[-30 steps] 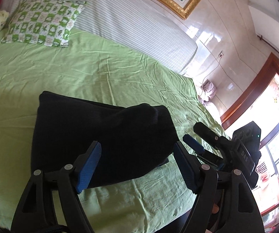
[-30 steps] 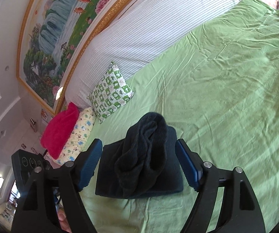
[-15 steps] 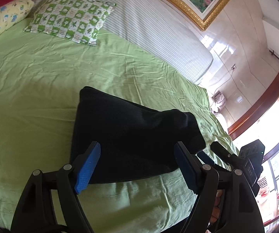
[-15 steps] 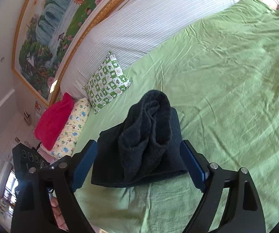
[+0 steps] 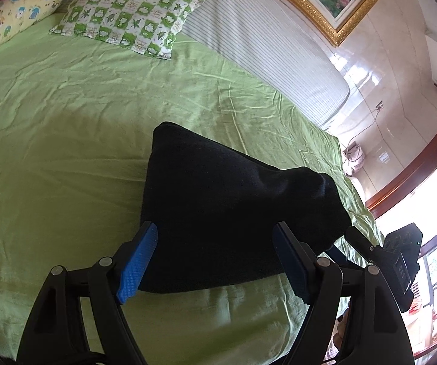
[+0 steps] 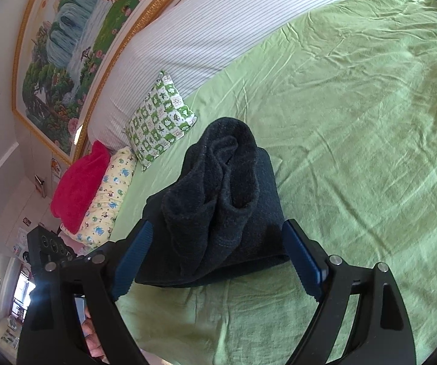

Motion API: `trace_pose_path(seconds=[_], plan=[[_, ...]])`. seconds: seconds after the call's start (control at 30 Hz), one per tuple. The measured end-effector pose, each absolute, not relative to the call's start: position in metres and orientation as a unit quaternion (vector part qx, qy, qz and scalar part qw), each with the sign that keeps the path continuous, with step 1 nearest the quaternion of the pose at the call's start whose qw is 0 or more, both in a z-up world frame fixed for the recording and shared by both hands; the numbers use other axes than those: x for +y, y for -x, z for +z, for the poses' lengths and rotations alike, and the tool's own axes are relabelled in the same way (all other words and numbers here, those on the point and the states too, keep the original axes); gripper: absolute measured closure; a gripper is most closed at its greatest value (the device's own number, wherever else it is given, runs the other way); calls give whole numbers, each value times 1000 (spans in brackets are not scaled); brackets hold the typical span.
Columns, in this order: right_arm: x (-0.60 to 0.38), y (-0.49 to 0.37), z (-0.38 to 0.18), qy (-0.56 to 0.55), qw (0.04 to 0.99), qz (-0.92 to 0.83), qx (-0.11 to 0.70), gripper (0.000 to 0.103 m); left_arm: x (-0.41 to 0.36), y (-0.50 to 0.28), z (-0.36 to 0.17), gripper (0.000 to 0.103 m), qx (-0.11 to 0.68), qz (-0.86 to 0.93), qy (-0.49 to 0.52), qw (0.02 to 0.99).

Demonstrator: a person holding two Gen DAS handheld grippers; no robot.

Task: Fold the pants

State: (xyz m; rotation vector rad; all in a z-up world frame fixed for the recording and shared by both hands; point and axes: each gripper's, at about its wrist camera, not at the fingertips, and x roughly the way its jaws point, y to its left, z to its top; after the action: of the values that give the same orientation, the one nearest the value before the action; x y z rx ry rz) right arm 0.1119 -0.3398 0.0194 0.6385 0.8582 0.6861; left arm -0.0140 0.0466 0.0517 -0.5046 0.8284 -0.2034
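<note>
right wrist: pants (image 6: 218, 213) near bed edge (image 6: 169, 343)

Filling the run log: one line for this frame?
pants: folded, bunched, on green sheet | left gripper: open, empty | right gripper: open, empty

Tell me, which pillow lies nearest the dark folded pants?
The green-and-white checked pillow. It lies nearest the pants; the yellow cartoon pillow and red pillow sit beyond it.
</note>
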Motion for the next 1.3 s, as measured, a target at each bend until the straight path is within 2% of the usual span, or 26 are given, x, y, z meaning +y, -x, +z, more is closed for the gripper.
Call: trace_pose_path(seconds=[1.07, 1.17, 1.27, 1.3], plan=[[-328, -140, -2, -305, 777, 333, 438, 15, 63, -42, -1, 24, 451, -124, 306, 829], [-330, -145, -6, -314, 768, 341, 442, 19, 61, -49, -10, 24, 458, -130, 318, 820], [-333, -146, -10, -323, 764, 342, 442, 34, 58, -53, -17, 27, 458, -136, 324, 816], [-335, -147, -13, -327, 762, 341, 442, 37, 57, -54, -17, 30, 457, -137, 323, 817]])
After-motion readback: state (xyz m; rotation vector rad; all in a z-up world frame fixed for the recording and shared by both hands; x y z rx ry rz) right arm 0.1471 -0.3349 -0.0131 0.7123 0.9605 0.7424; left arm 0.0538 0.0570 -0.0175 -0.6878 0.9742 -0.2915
